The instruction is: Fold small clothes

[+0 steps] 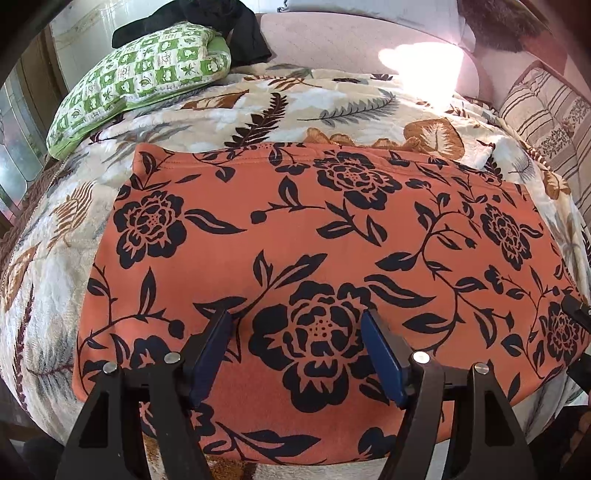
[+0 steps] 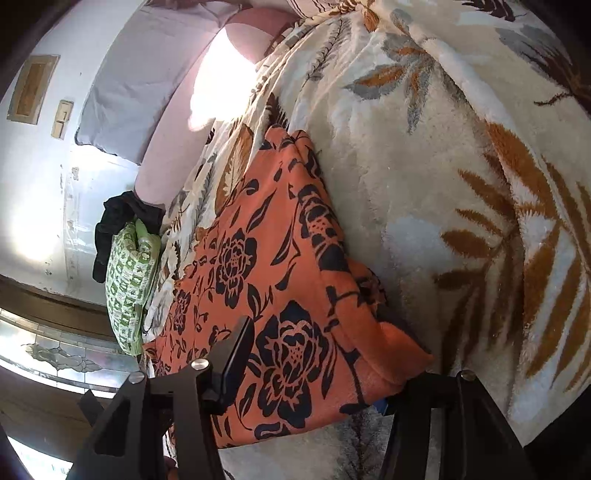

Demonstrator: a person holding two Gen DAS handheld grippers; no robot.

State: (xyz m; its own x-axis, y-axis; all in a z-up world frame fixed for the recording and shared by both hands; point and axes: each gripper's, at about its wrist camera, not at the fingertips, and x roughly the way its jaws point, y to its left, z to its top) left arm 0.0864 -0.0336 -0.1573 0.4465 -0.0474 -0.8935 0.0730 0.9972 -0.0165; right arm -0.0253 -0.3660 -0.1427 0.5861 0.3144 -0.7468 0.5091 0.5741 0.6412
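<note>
- Left wrist view: the orange flowered cloth (image 1: 295,236) lies spread flat on the leaf-print blanket (image 1: 258,107) that covers the bed, with its far hem running straight across and its near edge at the bottom of the frame.
- The left gripper (image 1: 295,354) hangs over the near part of the cloth with its two blue pads (image 1: 210,358) wide apart, so it's released and holding nothing. I can't tell whether the tips touch the fabric.
- A green checked pillow (image 1: 147,77) sits far left with something black (image 1: 207,22) behind it, and a striped cushion (image 1: 546,114) is off to the far right. All are well apart from the cloth.
- At the right edge a bit of black hardware (image 1: 576,314) pokes in over the cloth. Probably the other tool, but it's too cropped to be sure.
- Right wrist view: the right gripper (image 2: 314,373) is at the near right corner of the cloth (image 2: 266,258). The corner bunches up thick between the fingers; one finger (image 2: 236,354) lies on top and the other seems to be under the edge.
- Whether it's actually clenched on that corner, I can't tell; the lower finger is hidden.
- My read: this is the start of a fold, corners being picked up. Next the left side needs to pinch its own near corner, then both lift together and carry the near edge to the far hem, keeping it level so it lands square.
</note>
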